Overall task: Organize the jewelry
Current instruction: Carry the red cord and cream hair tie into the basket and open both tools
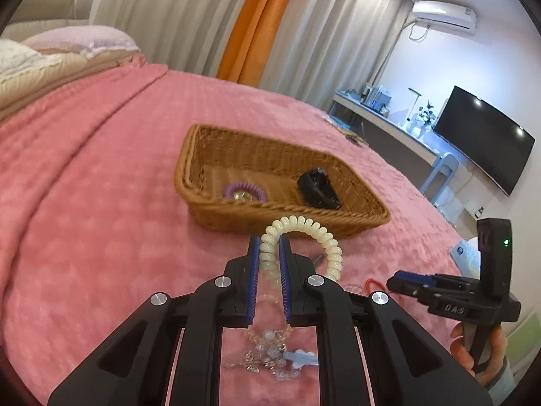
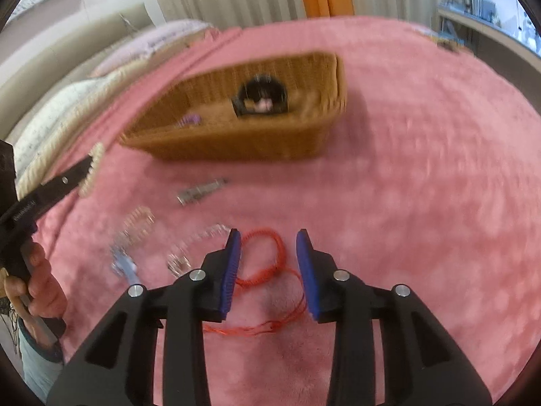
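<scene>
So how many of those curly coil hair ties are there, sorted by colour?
Cream coil tie, held in the left tool: 1
Purple coil tie, lying in the wicker basket: 1
Total: 2

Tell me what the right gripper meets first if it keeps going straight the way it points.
Probably the red cord bracelet lying on the pink blanket, right between the open right gripper fingers; depth is hard to judge.

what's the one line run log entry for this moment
left gripper: shut on cream coil hair tie, near basket | right gripper: open over red cord bracelet | basket: purple coil tie, black item
</scene>
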Motion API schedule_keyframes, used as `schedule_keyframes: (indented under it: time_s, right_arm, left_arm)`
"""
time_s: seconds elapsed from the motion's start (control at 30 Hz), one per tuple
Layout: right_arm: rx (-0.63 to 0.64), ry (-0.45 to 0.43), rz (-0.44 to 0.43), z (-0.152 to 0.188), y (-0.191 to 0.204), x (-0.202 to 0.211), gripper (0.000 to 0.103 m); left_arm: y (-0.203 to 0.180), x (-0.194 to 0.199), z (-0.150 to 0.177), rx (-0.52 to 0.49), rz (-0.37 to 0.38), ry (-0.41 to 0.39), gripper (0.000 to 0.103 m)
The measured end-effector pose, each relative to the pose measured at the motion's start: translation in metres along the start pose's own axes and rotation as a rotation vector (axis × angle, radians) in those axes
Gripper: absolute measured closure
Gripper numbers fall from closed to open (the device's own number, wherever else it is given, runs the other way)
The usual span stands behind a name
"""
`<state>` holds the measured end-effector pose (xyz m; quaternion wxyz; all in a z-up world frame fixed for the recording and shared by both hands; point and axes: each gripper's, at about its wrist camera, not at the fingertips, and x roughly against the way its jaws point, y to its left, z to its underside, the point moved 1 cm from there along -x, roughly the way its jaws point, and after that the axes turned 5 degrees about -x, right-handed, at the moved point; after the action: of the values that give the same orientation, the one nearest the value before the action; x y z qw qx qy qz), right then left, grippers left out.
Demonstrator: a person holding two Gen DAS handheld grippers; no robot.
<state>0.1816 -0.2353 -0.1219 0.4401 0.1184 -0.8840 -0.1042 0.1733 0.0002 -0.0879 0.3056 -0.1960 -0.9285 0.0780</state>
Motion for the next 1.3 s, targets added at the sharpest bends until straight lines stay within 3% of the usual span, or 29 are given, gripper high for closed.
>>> schedule_keyframes:
  time_s: [0.1,0.23,0.47,0.63,0.83,1.03,1.3]
  right_arm:
    - [0.014,0.056,0.059,0.004,0.000,-0.019,0.072]
    - [0.128,0.032,0.154,0.010,0.019,-0.022,0.099]
    - [0.146,-0.070,0.101,0.003,0.035,0.017,0.100]
    - [0.141,-0.203,0.054,-0.039,0.048,0.067,0.100]
    - [0.156,-0.309,0.040,-0.101,0.066,0.086,0.100]
    - [0.128,-0.345,0.016,-0.157,0.071,0.059,0.100]
    - [0.081,-0.249,0.017,-0.184,0.070,-0.027,0.100]
  left_arm:
    - [0.003,-0.001,0.000,0.003,0.007,0.002,0.093]
    - [0.005,0.000,0.002,0.009,0.006,0.005,0.093]
    - [-0.002,0.023,-0.017,-0.008,0.008,-0.046,0.093]
    - [-0.016,0.046,-0.050,-0.050,0.005,-0.117,0.093]
    - [-0.023,0.042,-0.093,-0.083,-0.028,-0.164,0.093]
    - [-0.013,0.001,-0.122,-0.059,-0.051,-0.164,0.093]
    - [0.011,-0.071,-0.115,-0.033,-0.094,-0.066,0.093]
